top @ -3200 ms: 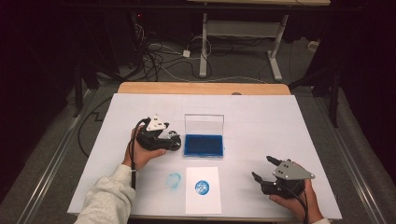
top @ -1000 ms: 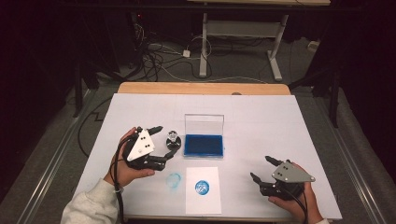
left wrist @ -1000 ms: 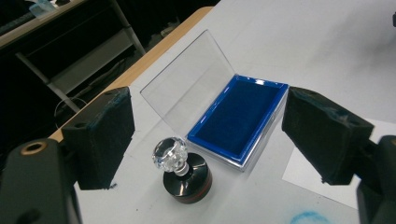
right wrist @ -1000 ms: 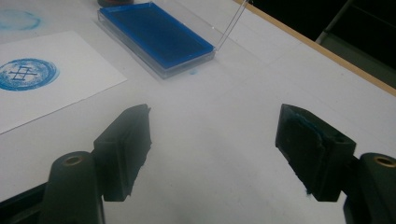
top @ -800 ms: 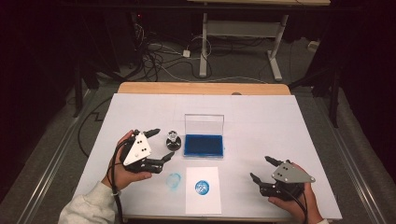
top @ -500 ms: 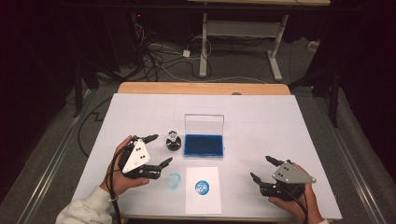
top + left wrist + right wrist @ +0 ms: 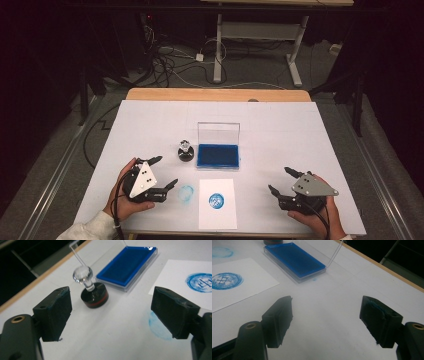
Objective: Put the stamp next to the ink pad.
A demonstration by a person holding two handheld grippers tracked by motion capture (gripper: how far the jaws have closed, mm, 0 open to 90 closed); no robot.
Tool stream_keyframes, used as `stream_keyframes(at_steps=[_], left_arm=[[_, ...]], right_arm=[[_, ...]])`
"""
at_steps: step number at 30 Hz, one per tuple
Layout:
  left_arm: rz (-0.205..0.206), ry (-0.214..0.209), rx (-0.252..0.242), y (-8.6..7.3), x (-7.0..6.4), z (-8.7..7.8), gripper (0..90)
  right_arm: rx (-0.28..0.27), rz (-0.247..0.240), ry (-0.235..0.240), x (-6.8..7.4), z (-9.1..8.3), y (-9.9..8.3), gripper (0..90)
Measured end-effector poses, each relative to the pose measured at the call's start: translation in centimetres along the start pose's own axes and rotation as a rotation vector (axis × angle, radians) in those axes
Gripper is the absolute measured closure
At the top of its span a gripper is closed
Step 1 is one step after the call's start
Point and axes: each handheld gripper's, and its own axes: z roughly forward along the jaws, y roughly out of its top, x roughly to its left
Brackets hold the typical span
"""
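Observation:
A round black stamp with a clear knob (image 7: 185,150) (image 7: 92,292) stands upright on the white table, just left of the open blue ink pad (image 7: 218,155) (image 7: 127,265) (image 7: 294,261). In front of the pad lies a white sheet (image 7: 216,203) (image 7: 234,282) bearing a blue round print (image 7: 216,200) (image 7: 200,282) (image 7: 225,280). A faint blue smudge (image 7: 186,193) (image 7: 157,325) marks the table left of the sheet. My left gripper (image 7: 165,171) (image 7: 112,312) is open and empty, near the table's front left, a short way from the stamp. My right gripper (image 7: 281,181) (image 7: 327,320) is open and empty at front right.
The white table top (image 7: 280,130) ends in a wooden far edge (image 7: 215,94). The ink pad's clear lid (image 7: 218,133) stands up behind it. Cables and desk legs lie on the dark floor beyond.
My left gripper has let go of the stamp, left it standing beside the ink pad, and drawn back toward the front left. The right gripper has stayed put.

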Motion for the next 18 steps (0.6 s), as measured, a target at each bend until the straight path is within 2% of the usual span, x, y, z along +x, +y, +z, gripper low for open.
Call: stream_keyframes(at_steps=[4,10,18], left_arm=[[-0.036,0.002,0.015,-1.1,0.2,-0.5,16.7],[-0.069,-0.028,0.054,-2.3,-0.2,-0.9,16.7],[-0.056,-0.037,0.051,-2.2,-0.5,-0.9,16.7]], right_arm=[[0.009,-0.003,0.003,0.0,0.1,-0.2,26.5],[0.010,0.000,0.008,0.1,0.1,-0.2,26.5],[0.009,-0.012,0.008,0.2,0.1,-0.2,26.5]])
